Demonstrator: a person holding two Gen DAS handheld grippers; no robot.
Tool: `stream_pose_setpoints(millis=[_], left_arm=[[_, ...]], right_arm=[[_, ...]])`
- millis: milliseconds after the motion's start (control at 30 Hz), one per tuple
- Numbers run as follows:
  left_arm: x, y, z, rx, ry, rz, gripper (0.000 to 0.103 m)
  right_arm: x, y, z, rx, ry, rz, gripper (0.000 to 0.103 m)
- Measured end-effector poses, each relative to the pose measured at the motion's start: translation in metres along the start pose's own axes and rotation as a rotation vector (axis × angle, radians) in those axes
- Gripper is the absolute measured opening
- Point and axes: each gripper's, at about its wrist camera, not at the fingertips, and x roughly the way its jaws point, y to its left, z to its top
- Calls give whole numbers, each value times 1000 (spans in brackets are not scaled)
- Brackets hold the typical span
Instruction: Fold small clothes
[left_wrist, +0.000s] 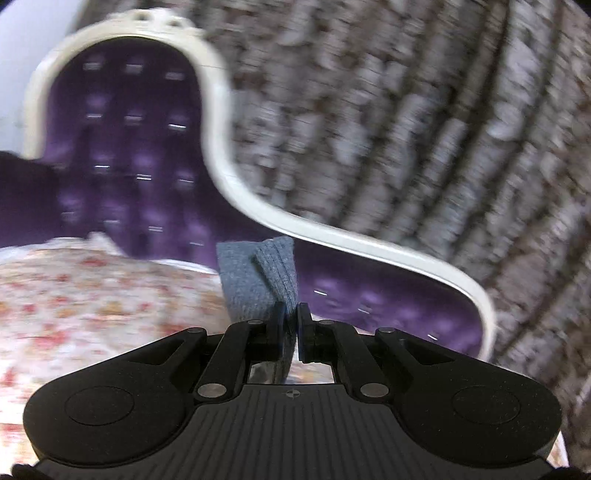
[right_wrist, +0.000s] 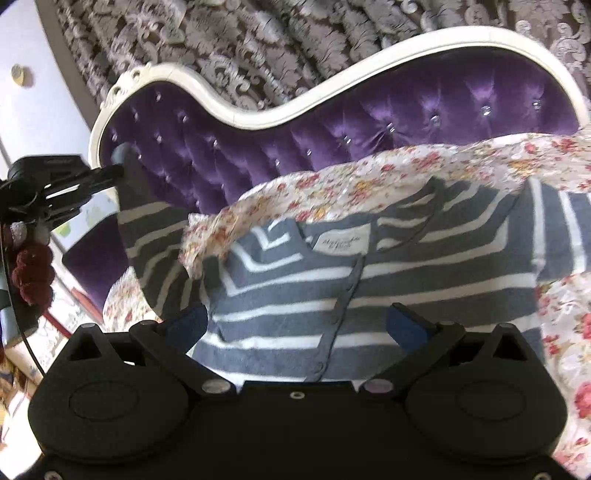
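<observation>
Left gripper (left_wrist: 291, 314): pinching grey sleeve cuff (left_wrist: 273, 266), raised at 9 o'clock.
Right gripper (right_wrist: 297, 325): spread above striped cardigan (right_wrist: 295, 291).

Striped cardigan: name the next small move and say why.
Probably carry the sleeve cuff across onto the striped cardigan body and let go. The left tongs are shut on that cuff and hold it raised off the floral sheet, while the right tongs hover open over the buttoned front.
</observation>
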Motion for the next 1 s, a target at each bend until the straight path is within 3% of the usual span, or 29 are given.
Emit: stream_pose_setpoints(millis=[167,400,467,500,667,867,1000], left_arm=[[37,-62,-42,93,100,-101,6],[76,-105,-93,171,265,-182,10],[70,-113,-97,217,260,-192,37],[63,-113,-96,230,243,-191,40],[38,-94,-90,208,188,-115,53],[28,-39,-119,209,268,88,53],[19,-9,-140,203,301,120,53]], right_arm=[[-14,-20,14,76,-63,-32,102],[-24,-48,26,177,-126,-104,102],[-26,-50,28,186,-134,-115,102],[-26,-50,27,188,-134,-118,102],[-22,-52,26,207,-108,-136,102],[-13,-50,20,184,-78,-162,102],[-2,-46,15,151,-48,-178,102]])
